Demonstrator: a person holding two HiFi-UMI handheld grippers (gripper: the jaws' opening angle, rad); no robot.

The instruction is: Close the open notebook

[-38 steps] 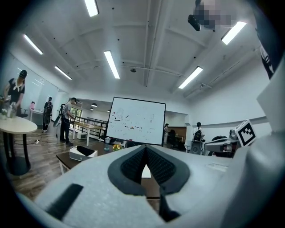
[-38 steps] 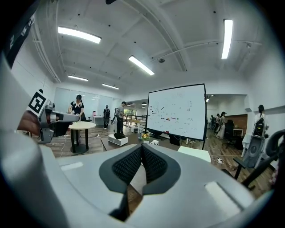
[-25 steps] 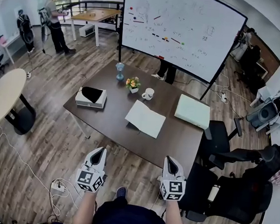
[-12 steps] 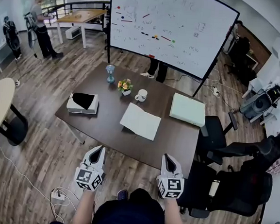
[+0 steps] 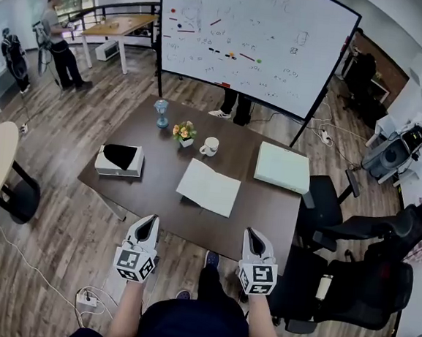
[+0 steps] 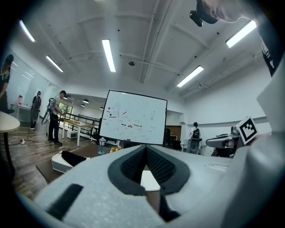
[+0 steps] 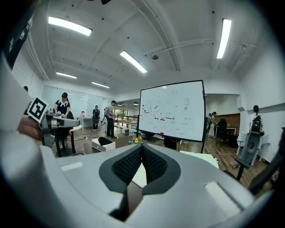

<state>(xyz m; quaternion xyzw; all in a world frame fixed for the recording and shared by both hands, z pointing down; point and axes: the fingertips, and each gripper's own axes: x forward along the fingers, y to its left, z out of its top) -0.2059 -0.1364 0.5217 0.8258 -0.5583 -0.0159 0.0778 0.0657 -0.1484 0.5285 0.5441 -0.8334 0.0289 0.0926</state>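
The open notebook (image 5: pixel 208 186) lies flat with white pages up, in the middle of the dark brown table (image 5: pixel 270 209). Both grippers hang short of the table's near edge, apart from the notebook. My left gripper (image 5: pixel 146 227) is shut with nothing in it, and so is my right gripper (image 5: pixel 253 240). In the left gripper view the pads of the left gripper (image 6: pixel 144 149) meet, and a strip of the notebook (image 6: pixel 149 180) shows below them. In the right gripper view the right gripper (image 7: pixel 141 148) is likewise shut, with the notebook (image 7: pixel 139 176) beyond it.
On the table stand a white box with a black insert (image 5: pixel 119 160), a pale green box (image 5: pixel 282 167), a mug (image 5: pixel 210 146), a small flower pot (image 5: pixel 184 132) and a blue lamp (image 5: pixel 161 112). Black office chairs (image 5: pixel 348 279) crowd the right. A whiteboard (image 5: pixel 252 35) stands behind.
Both grippers have moved forward toward the table's near edge, still shut. The table and notebook sit closer and lower in the head view.
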